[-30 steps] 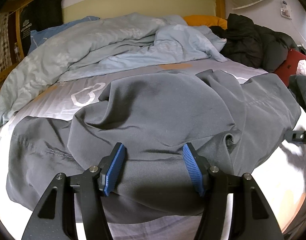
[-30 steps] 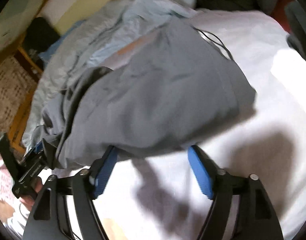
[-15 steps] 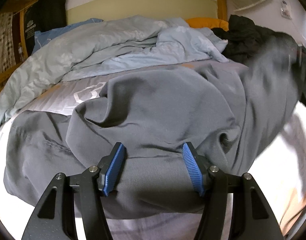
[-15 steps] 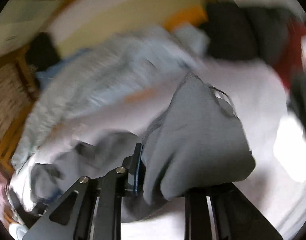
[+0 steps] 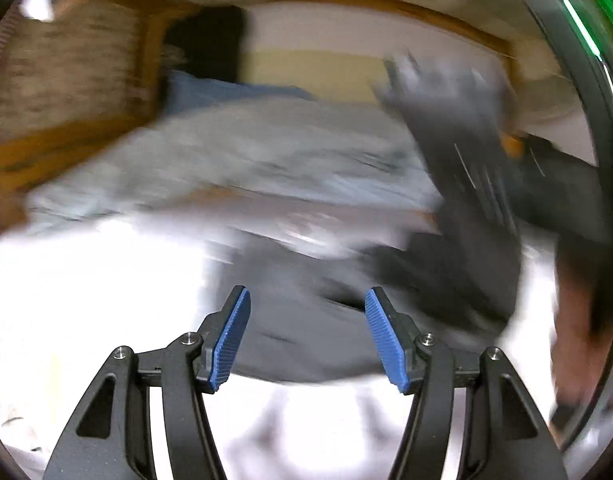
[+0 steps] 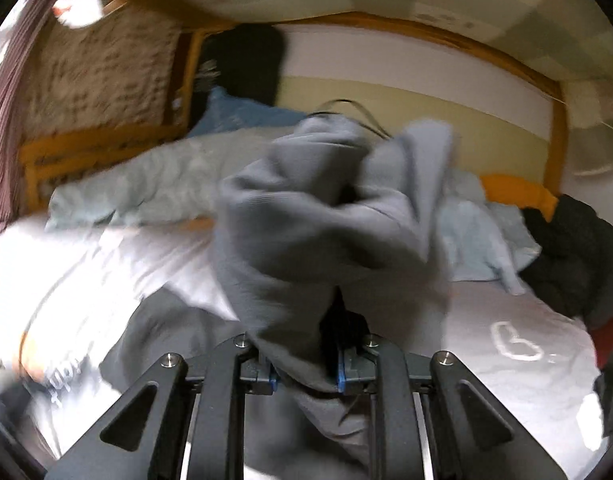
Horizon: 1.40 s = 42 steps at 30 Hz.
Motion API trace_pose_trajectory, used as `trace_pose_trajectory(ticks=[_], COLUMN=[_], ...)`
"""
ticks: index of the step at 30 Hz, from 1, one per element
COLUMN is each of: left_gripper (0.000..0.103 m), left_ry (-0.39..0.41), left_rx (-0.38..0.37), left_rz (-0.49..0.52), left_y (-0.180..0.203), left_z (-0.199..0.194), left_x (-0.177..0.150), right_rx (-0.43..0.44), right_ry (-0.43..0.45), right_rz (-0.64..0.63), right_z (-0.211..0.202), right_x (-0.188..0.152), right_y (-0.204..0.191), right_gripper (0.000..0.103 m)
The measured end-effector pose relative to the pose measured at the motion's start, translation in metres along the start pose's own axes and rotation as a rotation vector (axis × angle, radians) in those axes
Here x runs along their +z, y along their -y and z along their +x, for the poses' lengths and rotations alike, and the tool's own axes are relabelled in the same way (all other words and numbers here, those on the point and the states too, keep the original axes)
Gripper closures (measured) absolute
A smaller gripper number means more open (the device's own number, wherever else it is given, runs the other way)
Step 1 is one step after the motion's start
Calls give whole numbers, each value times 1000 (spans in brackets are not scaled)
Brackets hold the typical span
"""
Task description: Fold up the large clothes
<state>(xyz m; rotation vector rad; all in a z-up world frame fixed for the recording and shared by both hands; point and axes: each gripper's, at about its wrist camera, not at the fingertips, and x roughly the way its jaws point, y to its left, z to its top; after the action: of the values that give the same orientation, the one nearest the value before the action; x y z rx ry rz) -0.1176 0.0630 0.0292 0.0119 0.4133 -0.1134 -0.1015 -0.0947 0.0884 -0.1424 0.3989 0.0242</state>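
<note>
Early stage: grey garment [image 6: 306, 232] bunched, unfolded, lifted off bed [image 6: 506, 344]. Right tool [image 6: 306, 372] pinching its cloth; left tool [image 5: 306, 332] spread, gripping nothing. All folds remaining.

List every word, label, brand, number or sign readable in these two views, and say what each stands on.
No text can be read for certain.
Dark lettering on the white garment at lower left of the right wrist view: blurred, unreadable.
White outline mark on the pale striped bed sheet: a shape, no letters.
Pale print on the black hanging item at the headboard: too blurred.
Left wrist view: motion-blurred, no text visible.
</note>
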Motion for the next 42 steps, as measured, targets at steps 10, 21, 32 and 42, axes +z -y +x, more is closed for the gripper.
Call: trace_pose_trajectory(ticks=[10,21,32,42], left_gripper=[44,42,21,6], left_ry=[11,-34,20,-148], left_rx=[203,121,107,29], left_rz=[-254,-222,-162,-162], left_y=[-144,-126,-86,-47], left_z=[-5,1,-12,35], left_x=[23,29,51,57], right_rx=[101,85,145,56], right_ry=[-111,-58,-28,-27], right_rz=[32,34,131,315], right_z=[65,52,2,-40], right_x=[-56,-74,-84,-106], right_y=[-101,-108,-84,22], right_gripper=[81,64,36,36])
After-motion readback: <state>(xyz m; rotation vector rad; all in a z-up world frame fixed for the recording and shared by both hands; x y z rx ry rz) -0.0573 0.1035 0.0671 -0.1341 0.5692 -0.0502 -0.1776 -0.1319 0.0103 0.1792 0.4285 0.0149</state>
